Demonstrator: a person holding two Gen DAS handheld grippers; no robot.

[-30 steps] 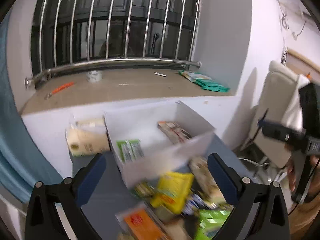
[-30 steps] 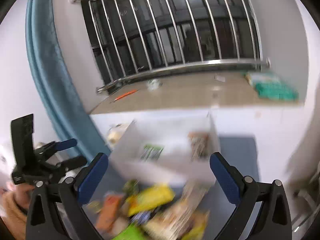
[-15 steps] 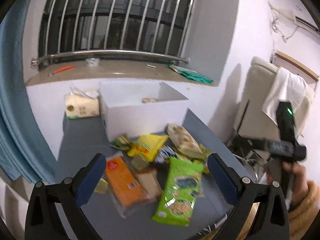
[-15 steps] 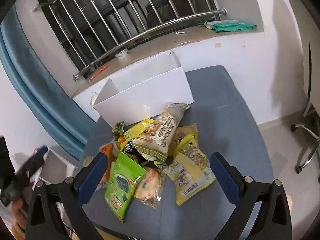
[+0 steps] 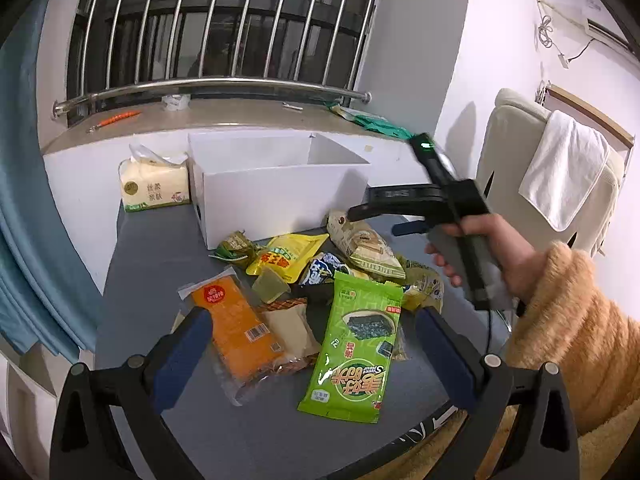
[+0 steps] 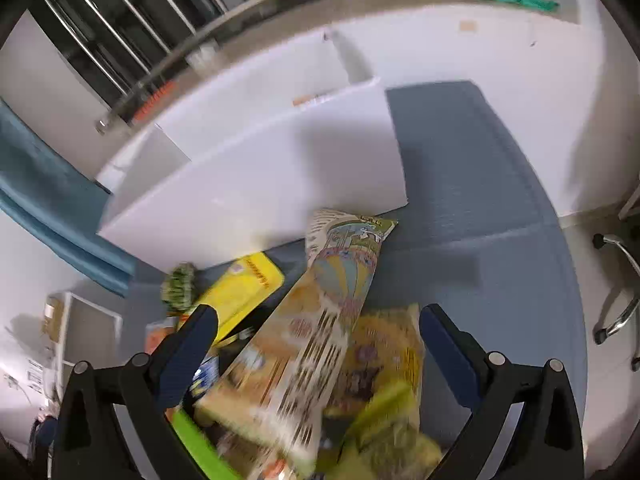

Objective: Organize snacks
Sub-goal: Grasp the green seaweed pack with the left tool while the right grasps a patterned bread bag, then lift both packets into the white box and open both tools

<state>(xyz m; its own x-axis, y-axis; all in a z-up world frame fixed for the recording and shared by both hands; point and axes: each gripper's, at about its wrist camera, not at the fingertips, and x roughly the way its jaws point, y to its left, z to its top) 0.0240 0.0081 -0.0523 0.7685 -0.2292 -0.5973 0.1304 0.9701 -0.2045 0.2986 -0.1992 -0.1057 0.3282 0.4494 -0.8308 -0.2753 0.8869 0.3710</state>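
A pile of snack packets lies on the grey table in front of a white open box. In the left wrist view I see a green seaweed packet, an orange packet, a yellow packet and a long beige packet. My left gripper is open above the orange and green packets. My right gripper is open just over the long beige packet; it also shows in the left wrist view, held by a hand above that packet.
A tissue pack stands left of the box. A window sill with bars runs behind. A chair with a white towel stands to the right. A blue curtain hangs at the left. The white box also shows in the right wrist view.
Both grippers came down toward the table. The right gripper moved in close over the long beige packet near the box. The left gripper dropped lower over the pile.
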